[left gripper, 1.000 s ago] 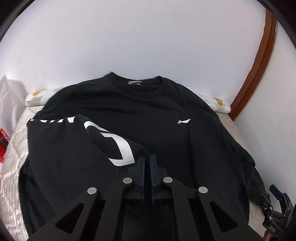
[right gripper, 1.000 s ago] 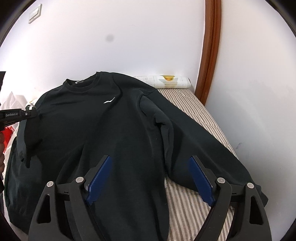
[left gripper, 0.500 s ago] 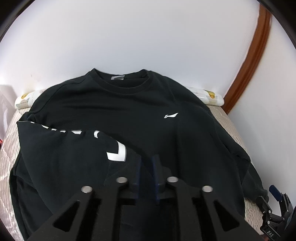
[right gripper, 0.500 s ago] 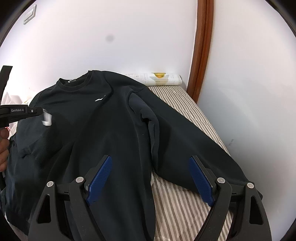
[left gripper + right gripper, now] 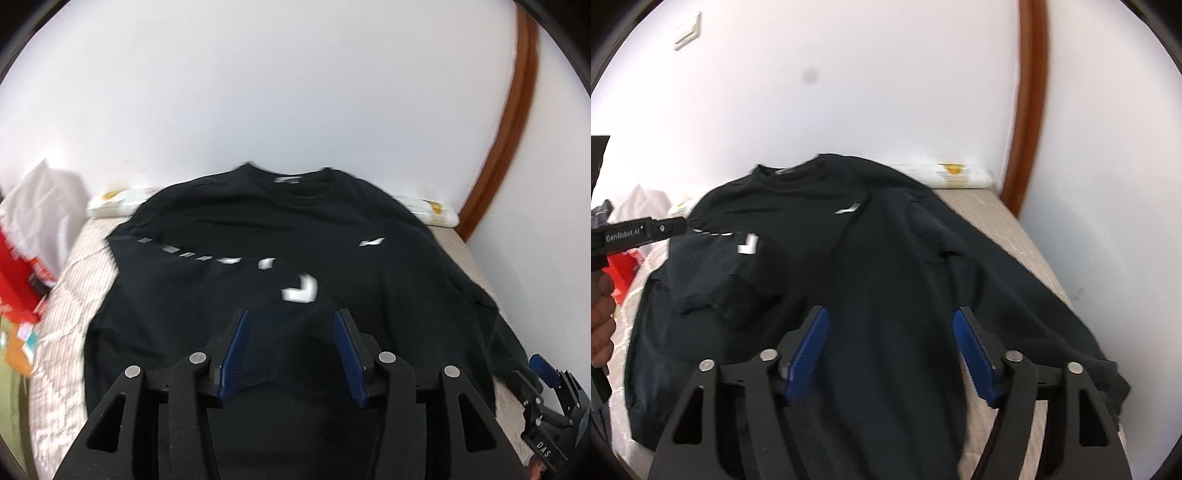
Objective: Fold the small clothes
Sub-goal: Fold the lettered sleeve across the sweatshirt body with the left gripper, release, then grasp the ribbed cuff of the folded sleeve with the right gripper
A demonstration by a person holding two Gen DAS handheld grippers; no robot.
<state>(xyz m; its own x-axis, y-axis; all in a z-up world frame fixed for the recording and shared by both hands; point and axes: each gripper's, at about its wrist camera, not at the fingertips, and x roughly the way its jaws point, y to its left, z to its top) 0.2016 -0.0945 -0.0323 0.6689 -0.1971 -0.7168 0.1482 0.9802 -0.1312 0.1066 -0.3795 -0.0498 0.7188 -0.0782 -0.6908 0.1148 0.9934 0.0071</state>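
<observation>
Now the black sweatshirt is lying flat on the bed, its left sleeve folded across. Left gripper is opening, right gripper closing, both empty. Soft, limp, probably light; the far-right sleeve cuff looks best to pinch.

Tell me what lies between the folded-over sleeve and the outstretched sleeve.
Only the sweatshirt's black torso, between folded sleeve and outstretched sleeve; right wrist view.
</observation>
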